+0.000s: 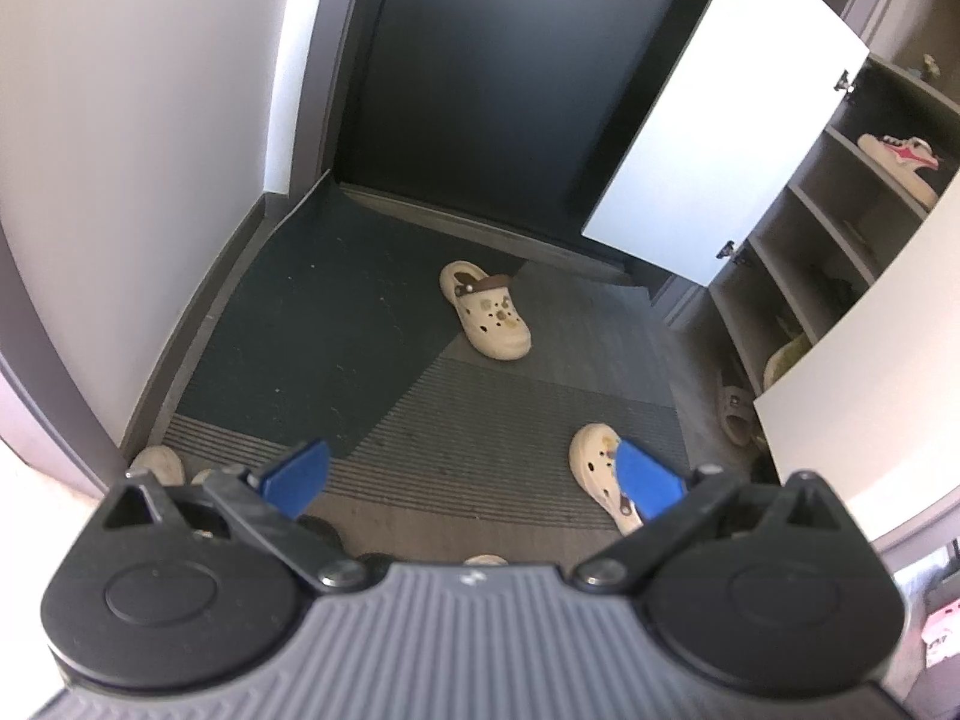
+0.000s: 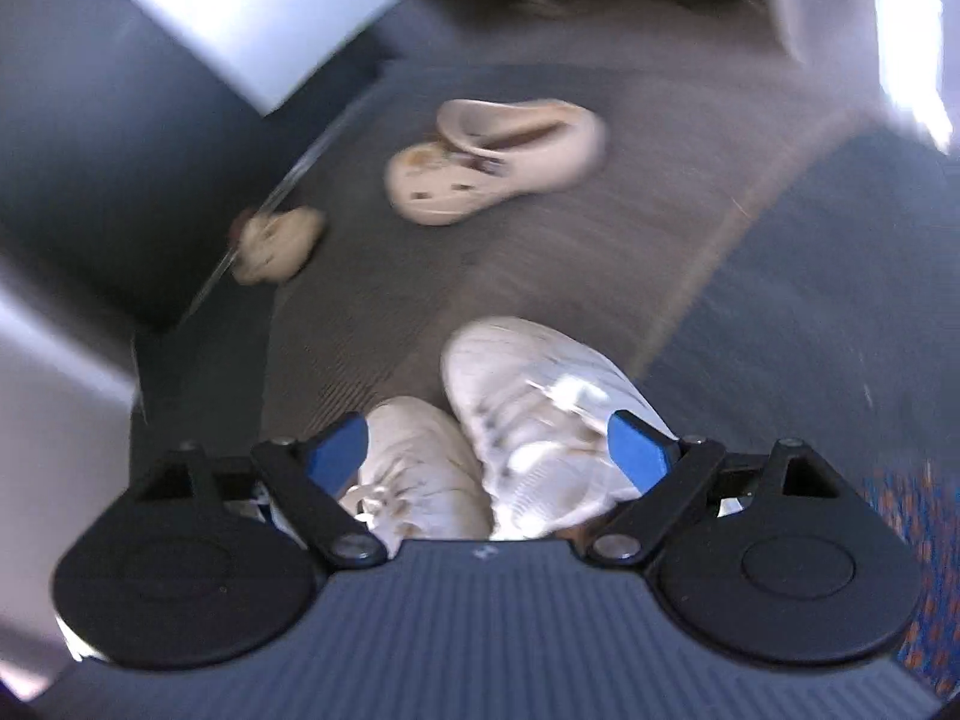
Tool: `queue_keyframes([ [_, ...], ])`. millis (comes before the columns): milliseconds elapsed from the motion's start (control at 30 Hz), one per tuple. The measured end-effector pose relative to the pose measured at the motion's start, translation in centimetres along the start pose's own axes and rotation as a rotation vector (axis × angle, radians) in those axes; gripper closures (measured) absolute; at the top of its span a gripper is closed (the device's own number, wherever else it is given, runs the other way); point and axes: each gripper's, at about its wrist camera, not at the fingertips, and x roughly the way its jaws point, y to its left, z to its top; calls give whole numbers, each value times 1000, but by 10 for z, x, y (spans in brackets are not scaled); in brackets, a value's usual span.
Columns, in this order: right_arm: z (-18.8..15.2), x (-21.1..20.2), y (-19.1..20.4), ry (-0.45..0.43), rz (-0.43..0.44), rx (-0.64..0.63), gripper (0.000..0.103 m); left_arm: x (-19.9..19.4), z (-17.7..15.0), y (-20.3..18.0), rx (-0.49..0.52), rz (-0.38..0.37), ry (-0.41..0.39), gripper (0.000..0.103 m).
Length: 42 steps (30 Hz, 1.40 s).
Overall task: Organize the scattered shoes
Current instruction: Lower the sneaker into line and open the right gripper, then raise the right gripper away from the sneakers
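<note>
Both hand-held grippers, left (image 1: 474,480) and right (image 2: 486,441), hang spread wide, grasping nothing. Clogs (image 1: 486,309) lie scattered mid-floor; the shoe cupboard (image 1: 840,240) stands open. Gathering one looks next, likely.

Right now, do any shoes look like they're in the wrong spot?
Yes. Two cream clogs lie apart on the doormat, one near the door, one nearer the open shoe cabinet, pointing different ways, not shelved.

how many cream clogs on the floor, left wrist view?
2. One clog lies mid-floor on the mat near the dark door; the other is nearer, partly behind the left gripper's right finger. More may be hidden below the gripper body.
</note>
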Motion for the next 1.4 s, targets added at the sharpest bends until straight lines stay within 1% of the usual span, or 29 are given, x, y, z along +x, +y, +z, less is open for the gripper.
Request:
queue_keyframes([
  [100,-6,9,-11,54,-3,30,30,1,-1,0,3,-2,6,0],
  [167,-10,11,-18,62,-14,50,30,2,-2,0,5,-3,10,0],
  [233,-11,16,-22,76,0,80,37,2,-3,-1,6,-4,14,0],
  [267,-12,19,-24,98,2,89,42,3,-4,-1,7,-4,16,0],
  [300,-15,19,-21,117,-11,71,43,3,-4,-1,8,-5,18,0],
  [433,-25,19,-9,132,-31,-26,42,5,-6,-1,12,-7,27,0],
  [467,-26,24,-3,151,-56,-89,42,5,-7,-1,13,-8,29,0],
  [533,-26,28,0,170,-73,-131,42,7,-9,-2,17,-9,40,0],
  [600,-26,34,0,200,-90,-177,44,9,-12,-3,22,-12,56,0],
  [667,-31,40,2,242,-136,-259,47,11,-14,-3,24,-14,71,0],
  [700,-32,41,2,250,-146,-276,47,12,-14,-3,23,-16,74,0],
  [733,-35,47,8,268,-182,-326,47,11,-15,-3,26,-16,72,0],
  [800,-38,54,12,287,-216,-367,48,10,-15,-4,30,-13,65,0],
  [833,-37,53,12,279,-180,-354,48,10,-16,-4,33,-10,63,0],
  [867,-36,50,12,266,-123,-331,64,10,-17,-5,36,-6,60,0],
  [900,-35,50,12,263,-97,-321,80,9,-18,-5,37,-8,63,0],
  [1067,-42,54,27,294,-107,-377,80,8,-21,-4,46,-13,68,0],
  [1133,-38,52,18,296,-65,-339,80,8,-21,-2,52,1,65,0],
  [1200,-35,49,10,292,-22,-303,80,8,-21,1,44,-2,70,0],
  [1267,-38,48,8,296,12,-343,80,7,-20,1,44,-1,67,0],
  [1333,-37,49,9,302,8,-353,79,6,-19,1,69,17,50,0],
  [1400,-33,52,14,336,-23,-326,78,6,-18,1,97,38,30,0],
])
